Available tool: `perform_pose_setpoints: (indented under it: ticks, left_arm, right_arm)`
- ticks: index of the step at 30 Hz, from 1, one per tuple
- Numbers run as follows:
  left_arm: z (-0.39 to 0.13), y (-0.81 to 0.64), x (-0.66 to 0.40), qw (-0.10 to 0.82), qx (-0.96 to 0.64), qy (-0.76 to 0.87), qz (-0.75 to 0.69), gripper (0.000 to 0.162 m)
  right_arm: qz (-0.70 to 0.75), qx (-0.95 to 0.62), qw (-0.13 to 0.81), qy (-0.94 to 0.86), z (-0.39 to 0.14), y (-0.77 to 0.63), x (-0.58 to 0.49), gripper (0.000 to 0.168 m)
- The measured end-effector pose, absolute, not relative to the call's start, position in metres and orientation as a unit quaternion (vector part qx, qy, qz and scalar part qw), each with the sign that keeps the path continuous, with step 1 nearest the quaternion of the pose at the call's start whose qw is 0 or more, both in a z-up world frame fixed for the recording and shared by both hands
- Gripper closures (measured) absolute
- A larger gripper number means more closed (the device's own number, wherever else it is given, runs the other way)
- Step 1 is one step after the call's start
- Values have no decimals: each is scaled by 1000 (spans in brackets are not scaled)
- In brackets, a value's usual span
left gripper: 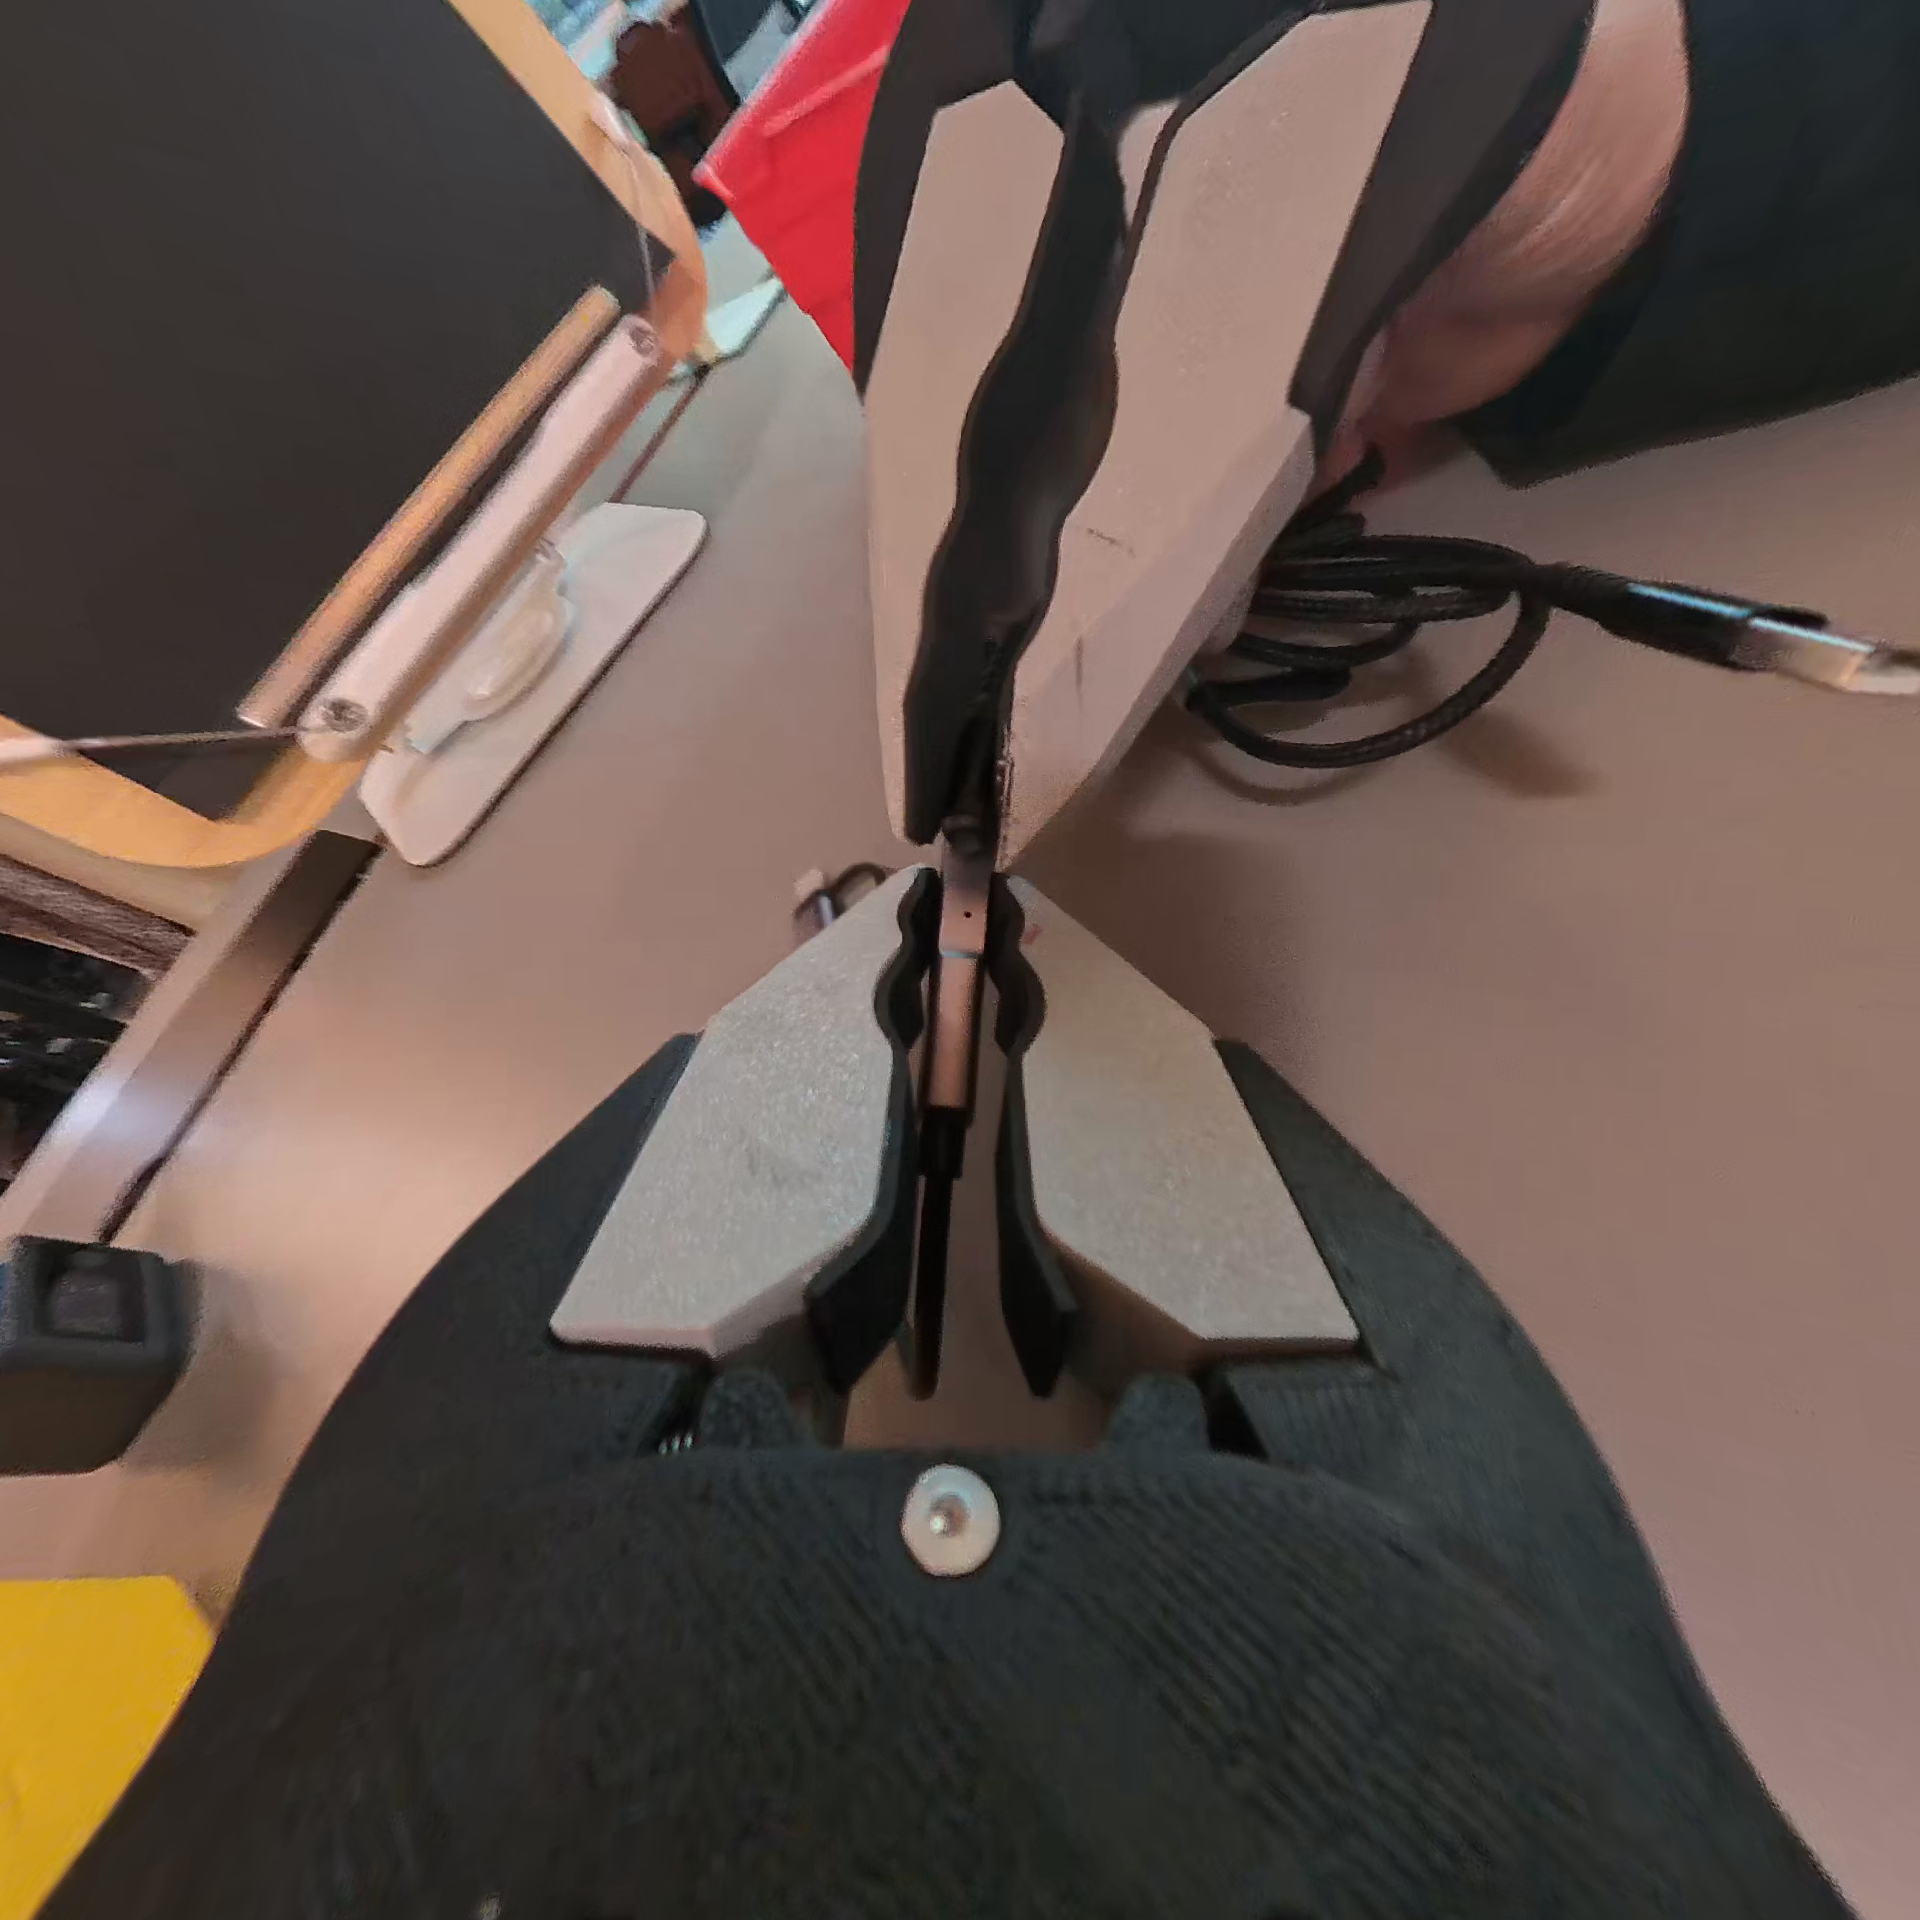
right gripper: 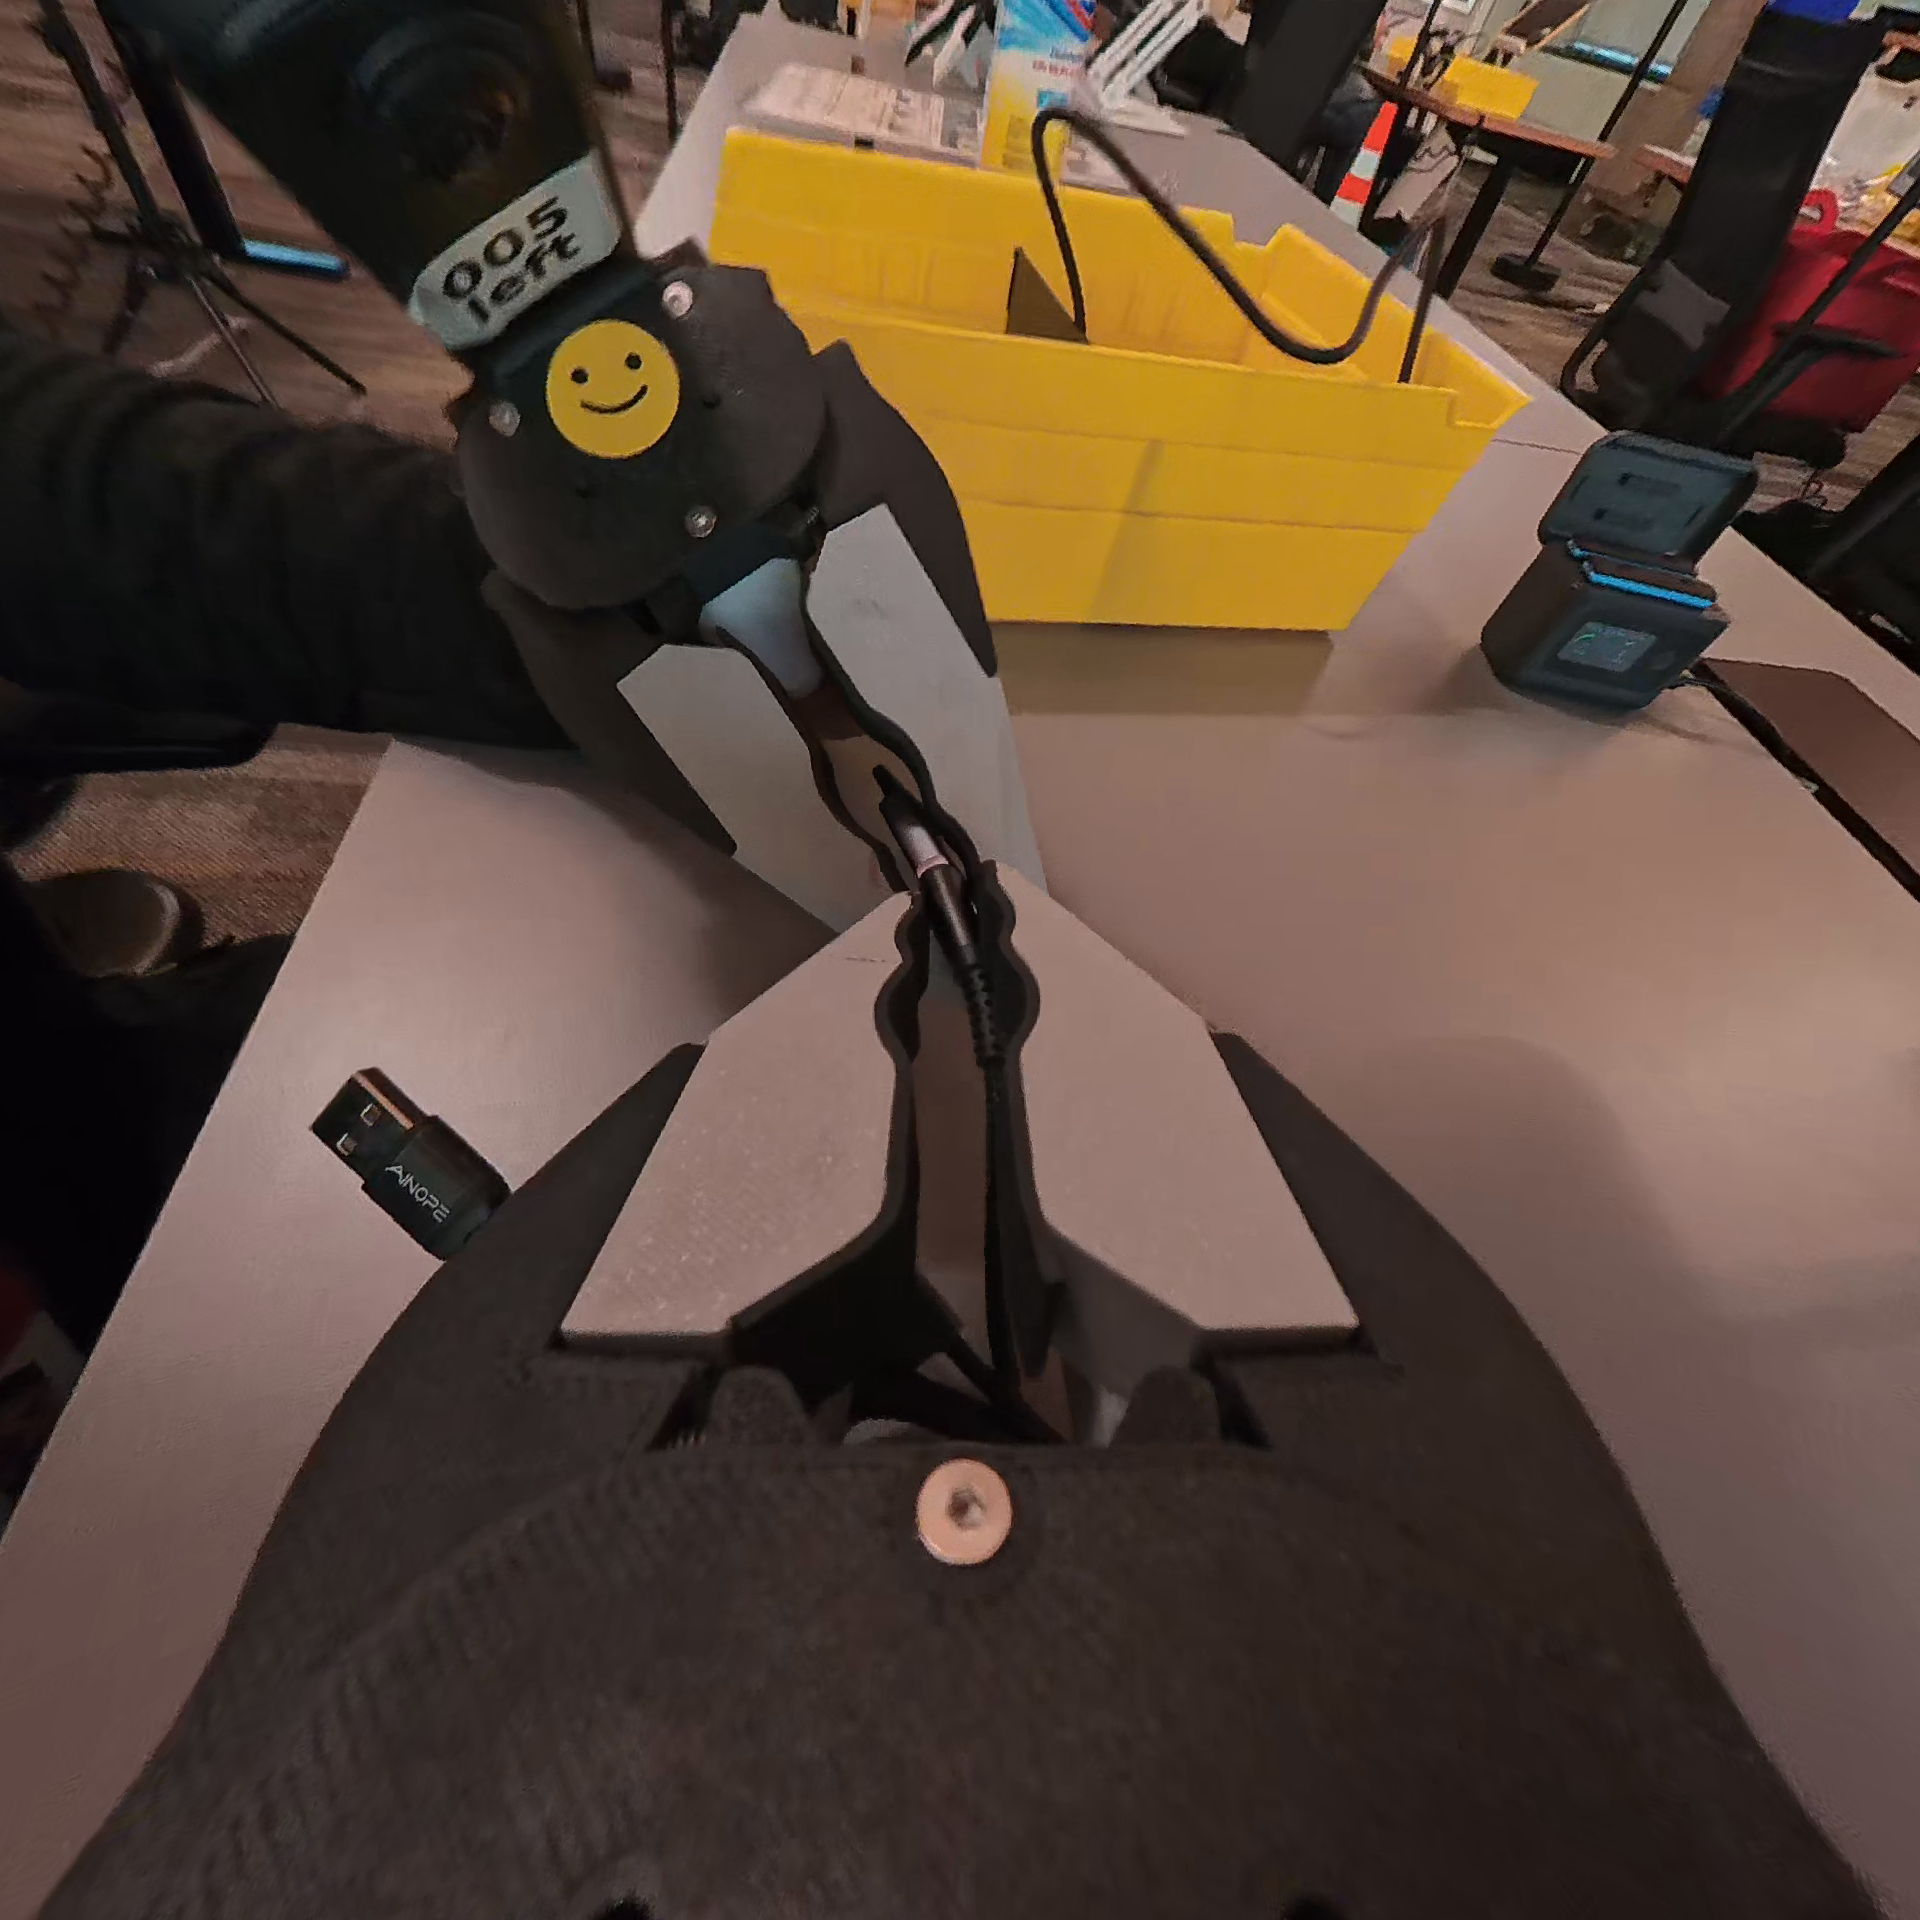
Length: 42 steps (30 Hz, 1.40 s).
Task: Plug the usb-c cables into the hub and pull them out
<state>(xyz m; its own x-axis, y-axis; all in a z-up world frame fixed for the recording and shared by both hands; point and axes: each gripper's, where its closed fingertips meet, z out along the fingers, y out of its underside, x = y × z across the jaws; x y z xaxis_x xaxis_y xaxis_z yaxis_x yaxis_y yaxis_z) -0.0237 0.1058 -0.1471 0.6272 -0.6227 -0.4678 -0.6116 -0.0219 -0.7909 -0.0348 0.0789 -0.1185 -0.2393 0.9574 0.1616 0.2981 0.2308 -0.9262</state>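
My left gripper is shut on a slim grey metal hub, held edge-on with a black lead trailing back between the fingers. My right gripper comes in from the far side, tip to tip with the left one. In the right wrist view my right gripper is shut on a black USB-C plug, whose cable runs back through the fingers. The plug meets the hub, which is held by the left gripper. The joint itself is hidden between the fingertips.
A coiled black cable with a USB-A plug lies behind the right gripper; that plug also shows in the right wrist view near the table's left edge. A yellow bin, a dark box and a monitor stand base stand around. The grippers are tip to tip, or close to it.
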Motion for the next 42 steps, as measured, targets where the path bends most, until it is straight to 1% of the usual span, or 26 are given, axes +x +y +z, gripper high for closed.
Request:
perform_pose_setpoints:
  ticks: [2,5,7,9,11,13,16,19,21,24,26,30,32,34,36,38,42]
  left_arm:
    - [-141,109,-27,568,-700,431,37,154]
    - [-142,119,-37,568,-696,422,121,154]
    - [-137,124,-43,571,-689,414,170,155]
    - [-135,128,-48,567,-678,414,218,155]
    - [-133,131,-53,563,-668,412,258,154]
    - [-127,132,-55,569,-657,406,280,155]
    - [-120,135,-58,570,-642,399,323,154]
    - [-121,136,-55,565,-634,407,338,155]
    - [-123,137,-55,562,-631,410,343,154]
    - [-121,138,-60,562,-634,399,352,154]
    - [-116,139,-66,563,-632,388,366,155]
    - [-108,141,-71,563,-610,385,403,155]
    - [-105,143,-72,561,-596,389,423,155]
    - [-102,143,-72,558,-578,395,446,155]
    - [-100,142,-70,555,-562,402,463,155]
    - [-98,141,-67,554,-551,407,473,155]
    - [-97,139,-60,558,-534,416,480,155]
  right_arm:
    - [395,-470,418,-670,-116,82,-36,162]
    - [312,-481,476,-667,-119,93,-41,157]
    - [287,-491,499,-654,-116,101,-42,151]
    - [313,-507,488,-638,-114,102,-42,147]
    - [333,-528,480,-616,-110,107,-38,136]
    - [346,-540,480,-599,-107,111,-36,129]
    - [330,-548,497,-586,-105,115,-38,118]
    - [272,-541,539,-586,-103,119,-39,121]
    - [242,-519,560,-599,-102,116,-40,131]
    - [249,-527,560,-589,-100,117,-39,134]
    - [295,-546,546,-563,-94,119,-37,135]
    - [440,-573,459,-518,-88,109,-36,150]
    - [497,-591,390,-502,-95,102,-38,168]
    - [552,-619,292,-475,-108,96,-42,167]
    - [610,-623,230,-433,-106,94,-43,151]
    - [642,-618,214,-400,-99,99,-40,151]
    - [650,-632,203,-370,-103,110,-39,147]
